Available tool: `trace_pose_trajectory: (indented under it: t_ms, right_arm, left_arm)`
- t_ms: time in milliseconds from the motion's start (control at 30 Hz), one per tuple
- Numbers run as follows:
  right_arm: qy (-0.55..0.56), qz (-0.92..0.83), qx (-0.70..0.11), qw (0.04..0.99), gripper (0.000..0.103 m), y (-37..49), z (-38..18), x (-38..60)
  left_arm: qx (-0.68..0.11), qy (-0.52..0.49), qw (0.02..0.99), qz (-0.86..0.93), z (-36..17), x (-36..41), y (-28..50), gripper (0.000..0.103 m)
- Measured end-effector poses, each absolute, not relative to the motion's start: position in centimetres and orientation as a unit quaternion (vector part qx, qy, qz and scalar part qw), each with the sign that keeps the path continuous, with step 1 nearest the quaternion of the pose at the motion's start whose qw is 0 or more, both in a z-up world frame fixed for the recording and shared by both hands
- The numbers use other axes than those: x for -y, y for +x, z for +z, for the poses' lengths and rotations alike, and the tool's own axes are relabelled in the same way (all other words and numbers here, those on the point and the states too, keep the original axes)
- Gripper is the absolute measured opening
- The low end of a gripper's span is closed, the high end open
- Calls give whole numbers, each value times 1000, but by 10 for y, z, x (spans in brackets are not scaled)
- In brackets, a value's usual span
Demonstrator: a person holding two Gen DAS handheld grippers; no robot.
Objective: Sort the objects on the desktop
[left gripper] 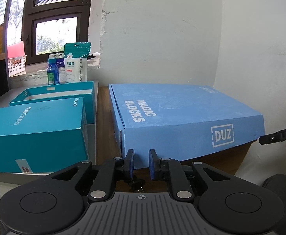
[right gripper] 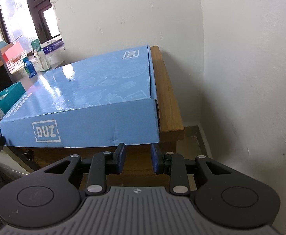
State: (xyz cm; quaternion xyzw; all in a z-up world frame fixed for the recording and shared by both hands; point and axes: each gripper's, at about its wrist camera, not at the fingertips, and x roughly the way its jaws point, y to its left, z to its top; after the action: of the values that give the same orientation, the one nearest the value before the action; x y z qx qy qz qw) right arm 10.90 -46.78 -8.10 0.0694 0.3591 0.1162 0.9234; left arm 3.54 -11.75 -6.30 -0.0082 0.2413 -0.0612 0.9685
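A large light-blue "Magic Blocks" box [left gripper: 182, 115] lies closed on a small wooden cabinet [left gripper: 103, 121]; it also shows in the right wrist view [right gripper: 96, 94]. My left gripper [left gripper: 141, 153] is open and empty, just in front of the box's near left corner. My right gripper [right gripper: 138, 148] is open and empty, just below the box's near right corner. A closed teal box [left gripper: 35, 133] and an open teal box [left gripper: 64, 96] sit on the grey desk to the left. A blue bottle [left gripper: 53, 72] and a bandage pouch [left gripper: 75, 63] stand behind them.
White walls close off the back and right. The cabinet top [right gripper: 168, 98] ends at the right with floor below. A white basket with a red card [left gripper: 16, 62] sits on the windowsill. Keys [left gripper: 136, 184] hang in the cabinet front. The other gripper's tip [left gripper: 278, 136] shows at right.
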Motion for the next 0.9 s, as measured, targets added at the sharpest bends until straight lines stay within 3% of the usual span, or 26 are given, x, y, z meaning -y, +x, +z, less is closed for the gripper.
trace_pose_trajectory:
  t_ms: [167, 233, 467, 667, 900]
  right_arm:
    - [73, 117, -353, 925, 32, 98, -77, 469]
    - [75, 118, -350, 926, 32, 93, -76, 469]
    - [71, 131, -340, 928, 34, 79, -68, 464]
    - [73, 147, -327, 931, 40, 70, -60, 455]
    - [67, 172, -308, 933, 52, 57, -49, 436]
  left_arm:
    - [-243, -5, 968, -57, -60, 120, 29, 21]
    - [-241, -5, 969, -58, -58, 121, 26, 27]
    - [-240, -4, 969, -57, -51, 123, 16, 28]
    - [-237, -1, 970, -50, -41, 126, 4, 36]
    - [-235, 0, 971, -44, -34, 129, -7, 38]
